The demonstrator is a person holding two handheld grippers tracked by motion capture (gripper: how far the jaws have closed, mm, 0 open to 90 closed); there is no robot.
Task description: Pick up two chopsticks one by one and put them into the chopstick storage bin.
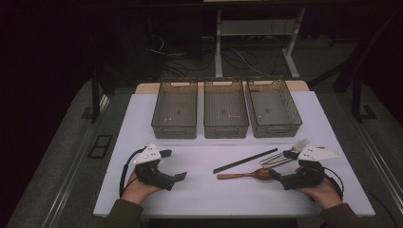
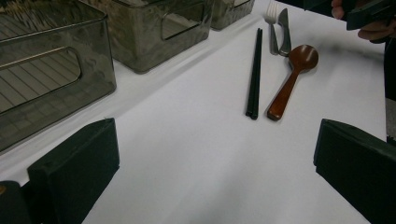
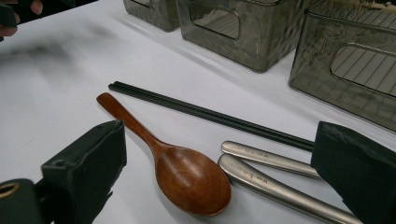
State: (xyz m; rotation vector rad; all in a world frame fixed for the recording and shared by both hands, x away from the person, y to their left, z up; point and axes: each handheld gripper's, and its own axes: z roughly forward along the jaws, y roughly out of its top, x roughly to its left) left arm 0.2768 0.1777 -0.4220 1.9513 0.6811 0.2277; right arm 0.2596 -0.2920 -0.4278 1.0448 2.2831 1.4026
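On the white table sheet (image 1: 157,199) lie black chopsticks (image 1: 244,160), a brown wooden spoon (image 1: 242,175) and a metal fork and knife (image 1: 280,158). My right gripper (image 1: 281,164) is open at the right, one jaw on each side of the spoon's bowl and the metal handles, touching nothing. In the right gripper view the spoon (image 3: 187,177), the chopsticks (image 3: 210,114) and the two metal handles (image 3: 266,158) lie between the open jaws. My left gripper (image 1: 174,165) is open over bare sheet at the left. Its own view has the chopsticks (image 2: 255,74) and spoon (image 2: 292,79) farther off.
Three smoky see-through bins stand in a row at the back: left (image 1: 174,132), middle (image 1: 225,131), right (image 1: 277,129). All look empty. Bare sheet lies between the two grippers and in front of the bins. The table's near edge (image 1: 214,214) runs just behind both hands.
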